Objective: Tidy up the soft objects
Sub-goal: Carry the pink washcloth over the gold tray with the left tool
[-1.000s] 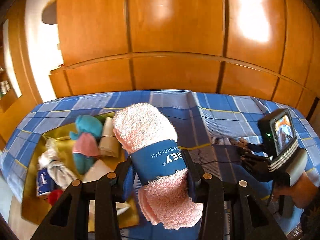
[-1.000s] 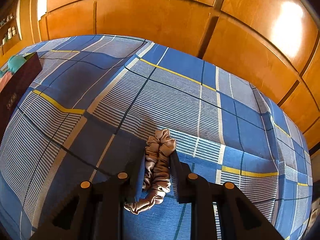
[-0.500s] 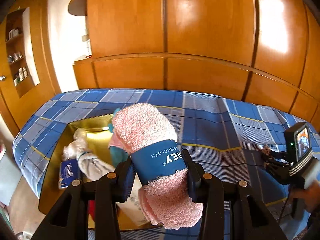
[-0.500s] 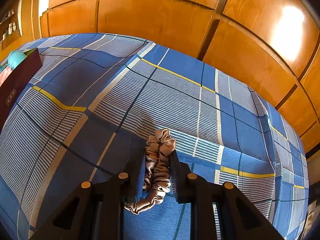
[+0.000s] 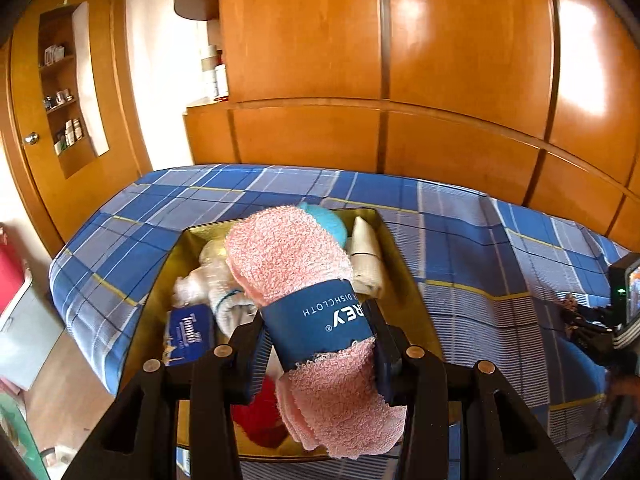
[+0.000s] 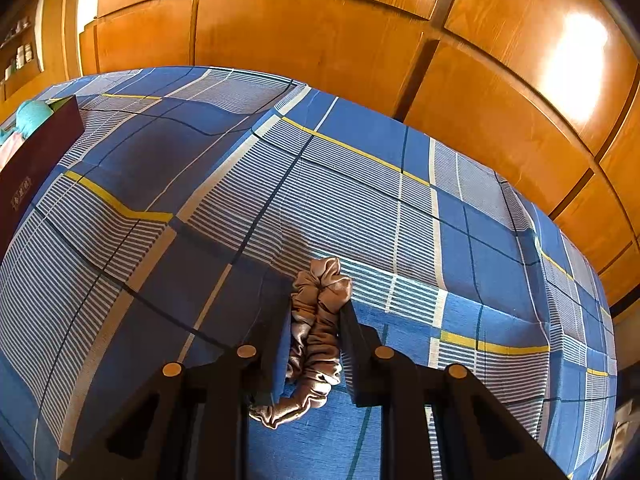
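The left tool (image 5: 318,344) pinches a rolled pink dishcloth (image 5: 296,272) across its blue paper band (image 5: 320,320), one pad on each side of the band. The roll looks light and very soft. The terry pile gives under pressure, so I judge the band is the best place to hold: it keeps the roll tight, and it is firmer than the loose ends. The paper may be a little smooth, so a weak pinch could let the roll slide out toward its hanging lower end.

The roll hangs above a gold tray (image 5: 400,264) that stands on the bed (image 5: 460,240) with a blue checked cover. In the tray lie a blue tissue packet (image 5: 188,334), a red thing (image 5: 256,416), pale bundles, a beige roll (image 5: 366,252) and a turquoise cloth (image 5: 326,220) at the far end.

The right tool (image 6: 316,320) is pressed together on a grey-brown satin scrunchie (image 6: 314,334) that lies on the bed cover (image 6: 360,200), well apart from the tray. The scrunchie is almost weightless, slippery and springy; gripping both strands of the ring together, as here, seems safest.
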Available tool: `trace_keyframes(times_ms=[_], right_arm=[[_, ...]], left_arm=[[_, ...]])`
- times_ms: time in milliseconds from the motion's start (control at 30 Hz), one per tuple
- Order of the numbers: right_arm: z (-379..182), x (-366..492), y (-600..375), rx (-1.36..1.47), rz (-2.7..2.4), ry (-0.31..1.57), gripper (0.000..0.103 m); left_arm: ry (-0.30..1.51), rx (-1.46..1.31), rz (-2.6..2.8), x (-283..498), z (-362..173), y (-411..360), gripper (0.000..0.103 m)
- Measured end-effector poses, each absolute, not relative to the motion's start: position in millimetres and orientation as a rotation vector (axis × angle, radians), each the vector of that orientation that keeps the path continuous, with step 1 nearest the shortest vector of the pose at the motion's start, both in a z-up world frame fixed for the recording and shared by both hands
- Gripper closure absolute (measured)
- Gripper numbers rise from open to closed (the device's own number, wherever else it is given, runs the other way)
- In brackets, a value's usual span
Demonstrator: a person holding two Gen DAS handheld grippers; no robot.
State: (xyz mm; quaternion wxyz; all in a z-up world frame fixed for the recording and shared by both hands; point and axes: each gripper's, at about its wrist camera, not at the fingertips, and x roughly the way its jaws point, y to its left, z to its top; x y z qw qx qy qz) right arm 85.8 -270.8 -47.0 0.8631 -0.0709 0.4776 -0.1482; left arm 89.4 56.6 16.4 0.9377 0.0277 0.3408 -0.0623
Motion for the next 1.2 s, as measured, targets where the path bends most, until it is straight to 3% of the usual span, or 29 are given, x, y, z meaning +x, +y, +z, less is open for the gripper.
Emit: trace_keyframes(times_ms=[633, 1200], right_arm=[[-47, 86, -271, -0.142, -0.311, 1.007, 0.082], [-47, 87, -272, -0.14, -0.309, 1.01, 0.082]], left_arm=[[0.757, -0.082, 0.071, 91, 2, 170, 0.06], [0.869, 0.068, -0.064, 142, -38, 83, 0.059]])
